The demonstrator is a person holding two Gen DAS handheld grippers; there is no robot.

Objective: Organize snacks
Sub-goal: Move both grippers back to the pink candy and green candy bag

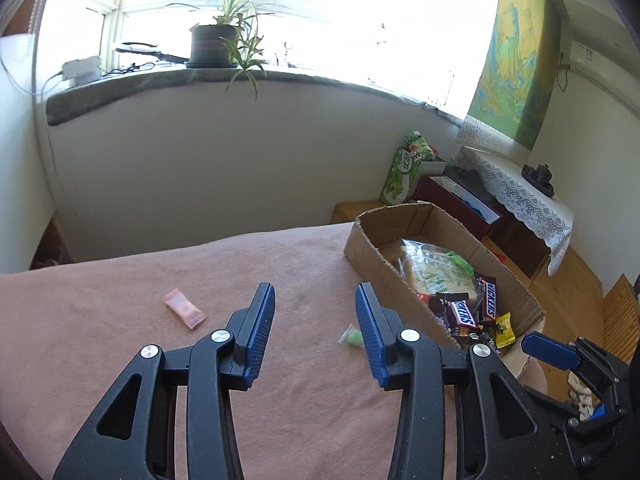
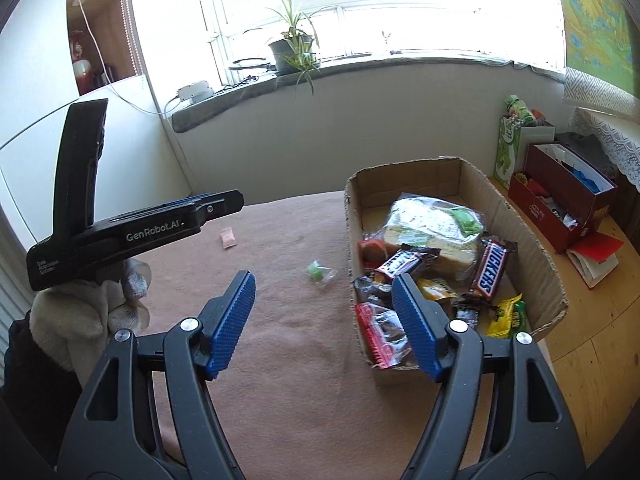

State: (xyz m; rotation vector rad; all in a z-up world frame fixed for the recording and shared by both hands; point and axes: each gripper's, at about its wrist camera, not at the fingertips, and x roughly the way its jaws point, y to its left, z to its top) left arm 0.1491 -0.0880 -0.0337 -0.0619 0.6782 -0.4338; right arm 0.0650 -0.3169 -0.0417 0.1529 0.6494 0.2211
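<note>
A cardboard box sits at the right edge of the pink blanket, holding Snickers bars, a bagged sandwich and other sweets. A pink sachet and a green wrapped candy lie loose on the blanket. My left gripper is open and empty above the blanket, the candy beside its right finger. My right gripper is open and empty by the box's near left corner. The left gripper body shows at the left in the right wrist view.
The blanket-covered surface ends at a grey wall below a windowsill with a potted plant. Right of the box stand a green bag, a red box and a lace-covered shelf on a wooden floor.
</note>
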